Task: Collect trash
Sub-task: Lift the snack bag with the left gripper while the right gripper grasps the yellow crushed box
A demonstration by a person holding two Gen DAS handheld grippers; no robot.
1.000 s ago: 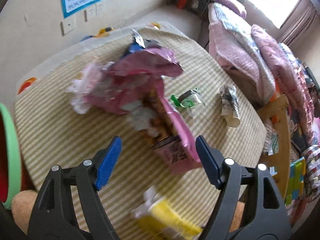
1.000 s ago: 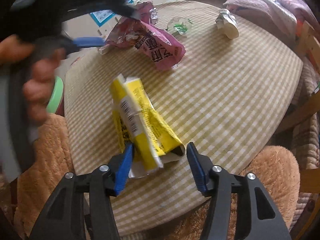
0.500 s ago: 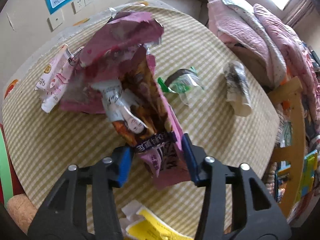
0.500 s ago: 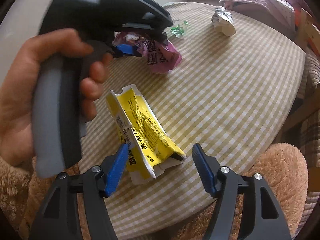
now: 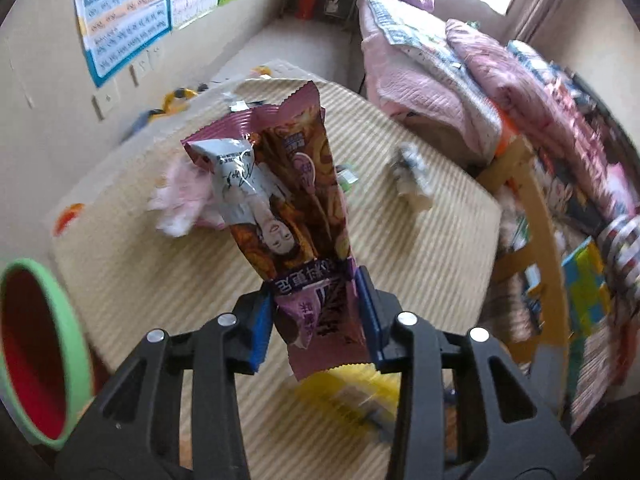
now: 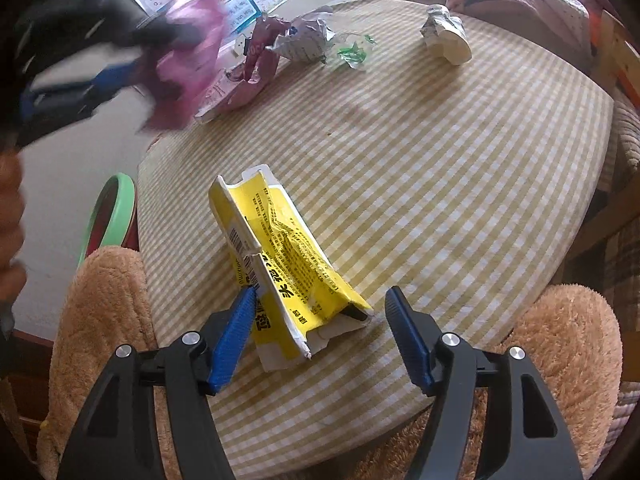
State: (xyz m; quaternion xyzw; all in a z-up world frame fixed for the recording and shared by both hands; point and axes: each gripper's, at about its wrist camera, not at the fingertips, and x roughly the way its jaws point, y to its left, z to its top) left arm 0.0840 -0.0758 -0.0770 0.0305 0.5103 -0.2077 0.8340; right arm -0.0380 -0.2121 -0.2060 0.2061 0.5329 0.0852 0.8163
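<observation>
Checked table (image 5: 168, 280), snack wrapper (image 5: 296, 216) upright

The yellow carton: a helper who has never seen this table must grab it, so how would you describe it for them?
Start at the round table with the checked cloth and look to its near edge. There the yellow carton lies flattened and torn open, between the open jaws of the right gripper. It is the only yellow piece; the other trash sits at the far edge.
</observation>
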